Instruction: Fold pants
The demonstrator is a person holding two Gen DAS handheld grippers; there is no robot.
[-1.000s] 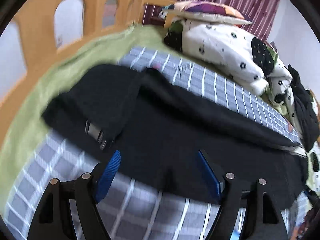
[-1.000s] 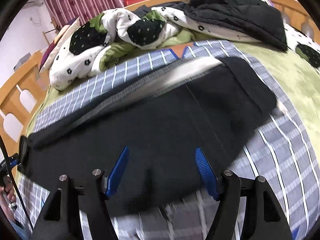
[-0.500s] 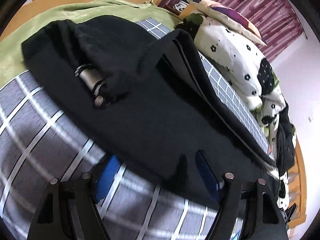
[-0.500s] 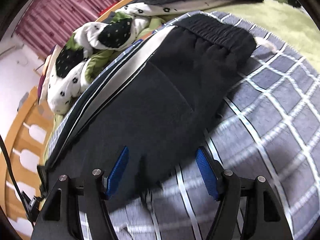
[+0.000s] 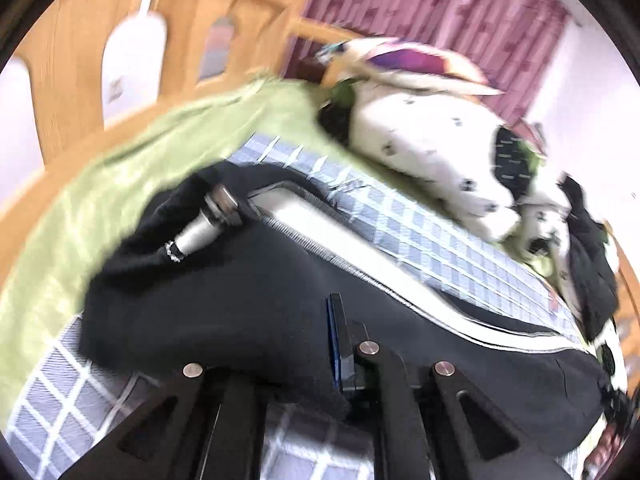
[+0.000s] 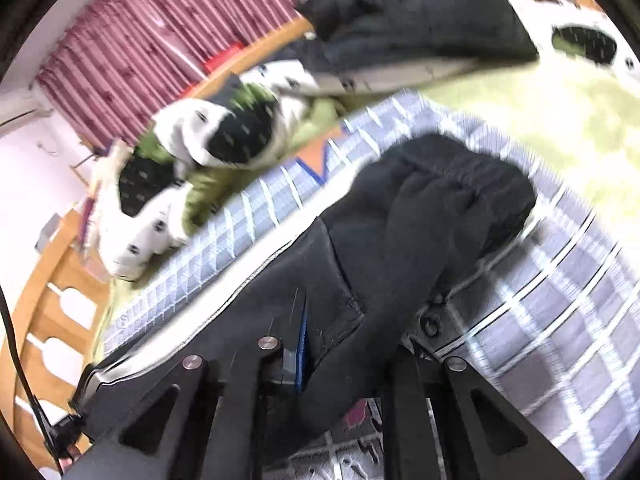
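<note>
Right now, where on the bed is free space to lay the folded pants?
Free: the checked sheet beside the black pants, and the green blanket toward the wooden rail. Crowded: the spotted quilt and dark clothes behind.

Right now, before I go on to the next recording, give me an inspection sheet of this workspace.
Surface: bed with a grey-and-white checked sheet over a green blanket.
Job's things: black pants with a white side stripe, lying along the bed; near edge gripped at two places.
Clutter: spotted white duvet, a pillow, dark clothes piled at the far side.
Grippers: left claw shut on the pants; right claw shut on the pants near the waistband; both have just closed.
Cables: a thin black cable at the left edge of the right wrist view.
Surroundings: wooden bed frame, maroon curtain, white wall.
</note>
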